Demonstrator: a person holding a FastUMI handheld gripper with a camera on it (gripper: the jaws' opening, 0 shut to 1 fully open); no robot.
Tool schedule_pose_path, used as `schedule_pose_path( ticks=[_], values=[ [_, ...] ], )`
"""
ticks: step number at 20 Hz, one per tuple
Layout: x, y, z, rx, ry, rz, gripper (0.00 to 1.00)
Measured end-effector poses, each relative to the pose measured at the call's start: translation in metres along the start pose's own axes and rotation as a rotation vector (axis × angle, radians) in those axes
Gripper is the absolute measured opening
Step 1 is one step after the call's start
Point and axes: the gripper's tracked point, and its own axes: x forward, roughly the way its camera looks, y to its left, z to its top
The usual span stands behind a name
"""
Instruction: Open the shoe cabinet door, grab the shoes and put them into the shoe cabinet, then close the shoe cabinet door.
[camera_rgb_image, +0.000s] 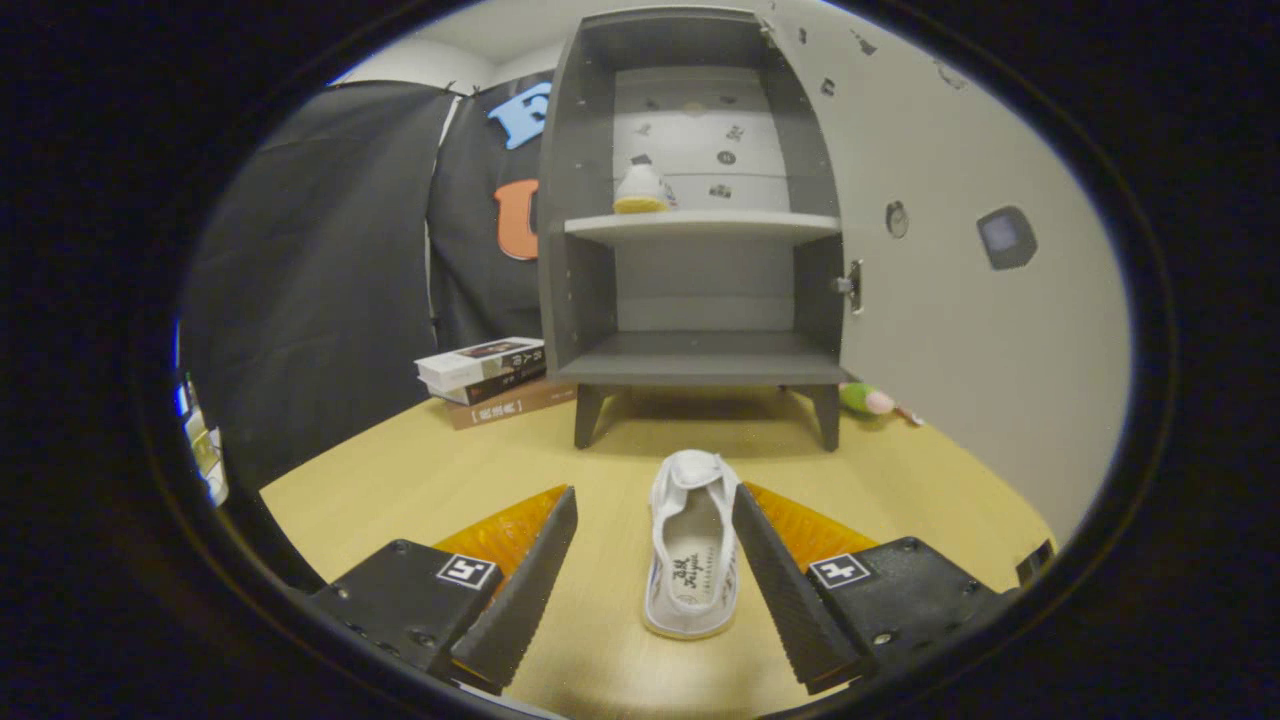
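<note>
1. Two fingers of the gripper (655, 520) stand wide apart over the wooden table (400, 480), holding nothing.
2. Between them lies a white shoe (692, 545), sole down, toe pointing away; the right finger is just beside its edge, though I cannot tell if it touches, and the left finger stands clear.
3. Beyond the fingers, further along the table, the grey shoe cabinet (700, 220) stands on short legs.
4. Its door (960, 250) is swung open to the right.
5. On the middle shelf (700, 227), a second white shoe (640, 190) with a yellowish sole sits towards the left.
6. Left of the cabinet's foot lies a stack of books (485, 375).
7. Right of the cabinet's far leg, by the door's lower edge, a small green and pink toy (868, 400) peeks out.
</note>
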Motion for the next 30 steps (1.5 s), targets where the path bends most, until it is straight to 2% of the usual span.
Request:
schedule_pose_path(
  ticks=[1,3,5,7,11,13,15,18,20,23,30],
  values=[
    [0.009,0.002,-0.004,0.001,0.011,0.004,0.97],
    [0.026,0.005,-0.013,0.009,0.036,0.012,0.89],
    [0.042,-0.007,-0.029,0.01,0.088,-0.039,0.81],
    [0.055,-0.018,-0.04,0.015,0.121,-0.08,0.78],
    [0.078,-0.018,-0.043,0.013,0.156,-0.077,0.58],
    [0.089,-0.013,-0.04,0.066,0.166,-0.052,0.51],
    [0.098,-0.024,-0.034,0.117,0.152,-0.08,0.36],
    [0.107,-0.011,-0.029,0.237,0.14,0.022,0.11],
    [0.104,-0.014,-0.029,0.204,0.136,0.026,0.05],
    [0.097,-0.024,-0.022,0.151,0.09,0.01,0.04],
    [0.063,-0.027,-0.019,0.169,0.102,0.029,0.04]
  ],
)
